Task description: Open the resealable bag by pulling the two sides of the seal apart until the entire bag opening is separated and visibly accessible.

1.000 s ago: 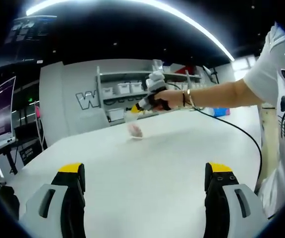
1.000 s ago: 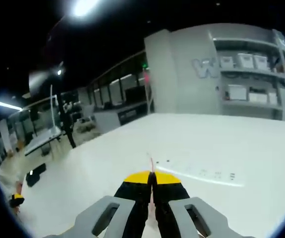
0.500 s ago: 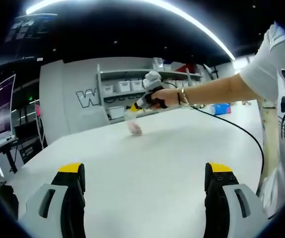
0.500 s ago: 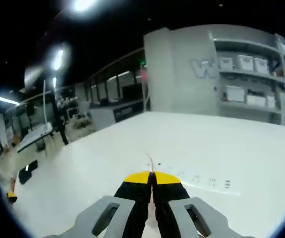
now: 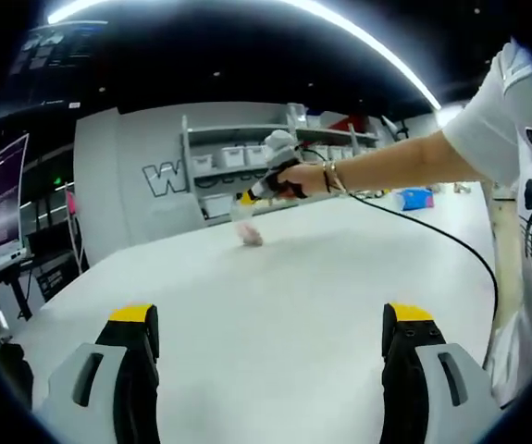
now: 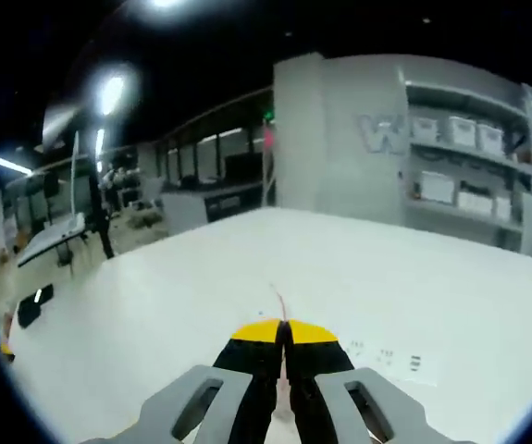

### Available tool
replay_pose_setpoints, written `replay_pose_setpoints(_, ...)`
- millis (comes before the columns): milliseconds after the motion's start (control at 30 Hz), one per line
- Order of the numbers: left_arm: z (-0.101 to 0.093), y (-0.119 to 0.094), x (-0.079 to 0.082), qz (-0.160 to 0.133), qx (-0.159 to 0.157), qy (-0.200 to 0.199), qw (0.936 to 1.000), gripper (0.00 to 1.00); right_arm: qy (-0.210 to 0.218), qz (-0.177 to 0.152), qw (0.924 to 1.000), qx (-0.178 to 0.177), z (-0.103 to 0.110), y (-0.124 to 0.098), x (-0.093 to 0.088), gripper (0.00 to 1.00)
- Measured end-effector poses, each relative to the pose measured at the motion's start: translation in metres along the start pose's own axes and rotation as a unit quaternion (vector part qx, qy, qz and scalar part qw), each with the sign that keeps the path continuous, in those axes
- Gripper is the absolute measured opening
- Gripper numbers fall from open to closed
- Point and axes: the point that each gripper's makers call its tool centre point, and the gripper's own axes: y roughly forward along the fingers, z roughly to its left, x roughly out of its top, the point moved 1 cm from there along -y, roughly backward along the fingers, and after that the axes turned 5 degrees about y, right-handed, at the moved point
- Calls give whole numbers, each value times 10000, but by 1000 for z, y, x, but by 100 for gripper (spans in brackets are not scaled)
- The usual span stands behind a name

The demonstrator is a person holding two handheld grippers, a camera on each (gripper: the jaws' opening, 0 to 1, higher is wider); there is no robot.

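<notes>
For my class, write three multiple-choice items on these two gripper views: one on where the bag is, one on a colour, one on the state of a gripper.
1. Where is the resealable bag?
A. Hanging from the right gripper above the white table
B. Lying flat beside the left gripper
C. On a shelf

2. What colour are the jaw tips of both grippers?
A. Red
B. Yellow
C. Green

3. How do the left gripper's jaws stand?
A. Shut on the bag
B. Shut on nothing
C. Wide apart

Answers:
1 A, the left gripper view shows the bag dangling under the far gripper.
2 B, yellow caps top the jaws in both views.
3 C, bare table shows between them.
</notes>
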Motion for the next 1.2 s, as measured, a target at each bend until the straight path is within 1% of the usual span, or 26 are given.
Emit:
replay_pose_setpoints(167, 0, 0, 0, 10, -1, 4, 10000, 99, -156, 126, 9996, 212, 16, 9, -15, 0)
replay_pose_setpoints(300, 0, 0, 1, 4, -7, 16, 10000, 99, -222, 265, 9989, 310, 27, 16, -30, 0)
replay_pose_setpoints(433, -1, -1, 1, 1, -4, 22, 10000, 99, -266, 350, 9983, 391, 36, 21, -41, 0)
replay_pose_setpoints(600, 0, -2, 0, 9, 13, 6, 10000, 99, -366, 447, 9972, 472, 47, 20, -53, 0)
replay_pose_setpoints(833, -1, -4, 2, -37, 6, 20, 10000, 99, -430, 515, 9962, 547, 60, 18, -64, 0)
replay_pose_setpoints(933, -1, -6, 2, -50, 20, 15, 10000, 99, -449, 525, 9962, 539, 62, 17, -66, 4)
replay_pose_setpoints(1033, 0, -8, 1, -54, 50, 11, 10000, 99, -490, 532, 9961, 514, 63, 15, -68, 5)
replay_pose_setpoints(1200, 1, -9, 1, -64, 66, 10, 10000, 99, -622, 502, 9956, 481, 68, 14, -69, 10)
